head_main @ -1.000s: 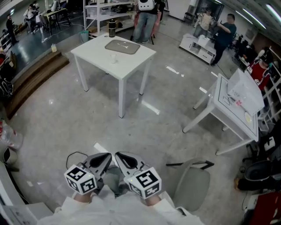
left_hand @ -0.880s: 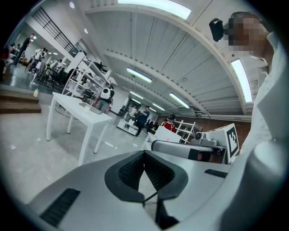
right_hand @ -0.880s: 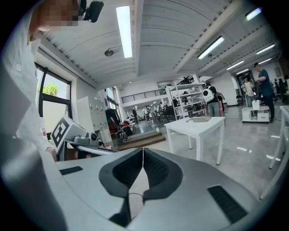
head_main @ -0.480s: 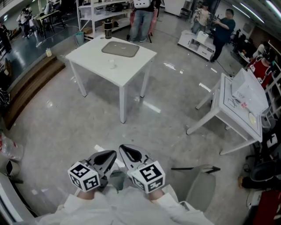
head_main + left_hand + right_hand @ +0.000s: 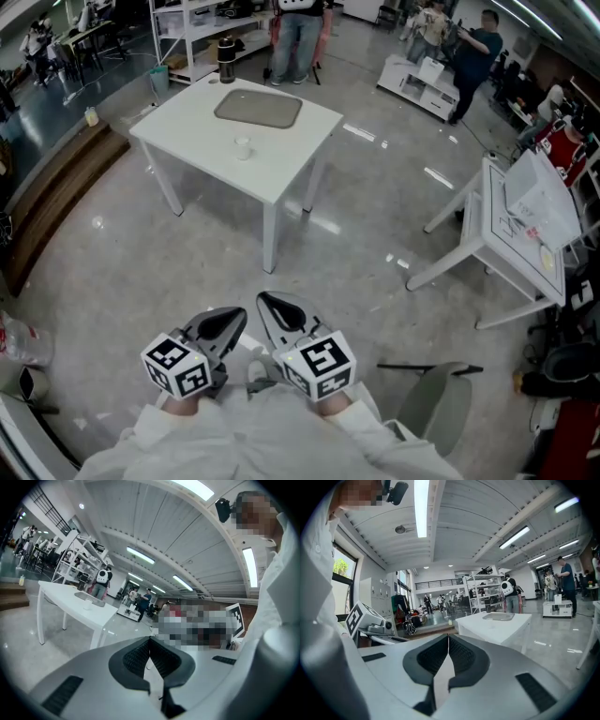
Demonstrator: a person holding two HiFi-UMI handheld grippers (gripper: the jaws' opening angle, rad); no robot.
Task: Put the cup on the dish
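A small white cup [image 5: 243,146] stands on a white table [image 5: 184,128] across the floor, in front of a flat grey dish [image 5: 259,109] that lies nearer the table's far edge. The cup [image 5: 87,605] and dish [image 5: 92,600] also show far off in the left gripper view; the dish [image 5: 499,616] shows in the right gripper view. My left gripper [image 5: 236,319] and right gripper [image 5: 270,304] are held side by side close to my body, well short of the table. Both are shut with nothing between the jaws.
A black bottle [image 5: 225,47] stands at the table's far corner. A second white table [image 5: 520,220] stands tilted at the right, and a grey chair [image 5: 424,398] is at my right side. People [image 5: 473,56] and shelving [image 5: 187,28] fill the back; a wooden platform [image 5: 56,197] runs along the left.
The view has drifted toward the table, which now sits a little lower and larger in the head view. Both grippers stay shut and together near my body.
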